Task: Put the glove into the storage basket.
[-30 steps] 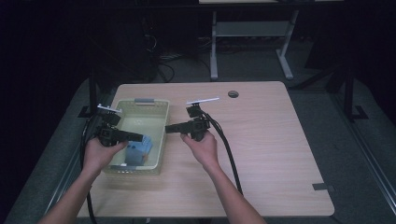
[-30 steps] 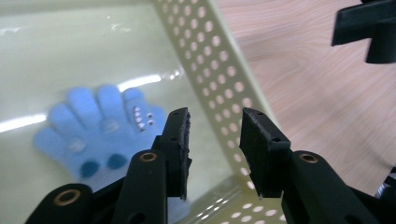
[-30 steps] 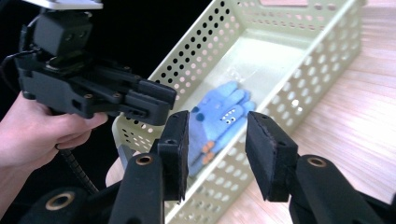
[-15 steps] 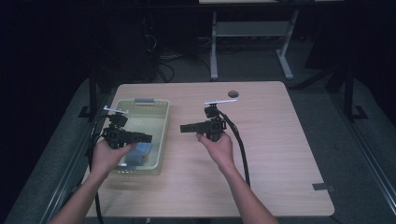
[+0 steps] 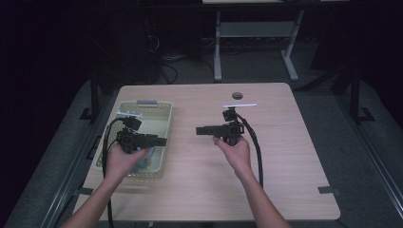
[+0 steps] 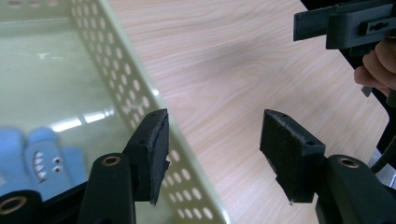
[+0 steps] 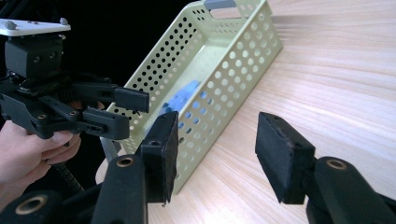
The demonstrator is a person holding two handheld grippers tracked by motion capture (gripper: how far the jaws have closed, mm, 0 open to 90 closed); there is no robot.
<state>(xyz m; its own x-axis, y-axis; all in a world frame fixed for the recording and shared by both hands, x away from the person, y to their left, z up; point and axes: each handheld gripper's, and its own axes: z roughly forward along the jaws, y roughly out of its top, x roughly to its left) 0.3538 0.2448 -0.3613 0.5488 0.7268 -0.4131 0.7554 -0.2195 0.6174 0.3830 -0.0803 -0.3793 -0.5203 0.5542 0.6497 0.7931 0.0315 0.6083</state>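
High view: basket (image 5: 164, 116) wall between blue toy (image 5: 145, 159) and table (image 5: 285, 190)

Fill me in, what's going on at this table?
A person holds a gripper in each hand over a wooden table. A blue toy lies in the green basket. The left gripper is at the basket's right wall, the right gripper is over bare table beside it. Both sets of jaws have just been opening, with nothing between them. It looks like the toy was just dropped in.
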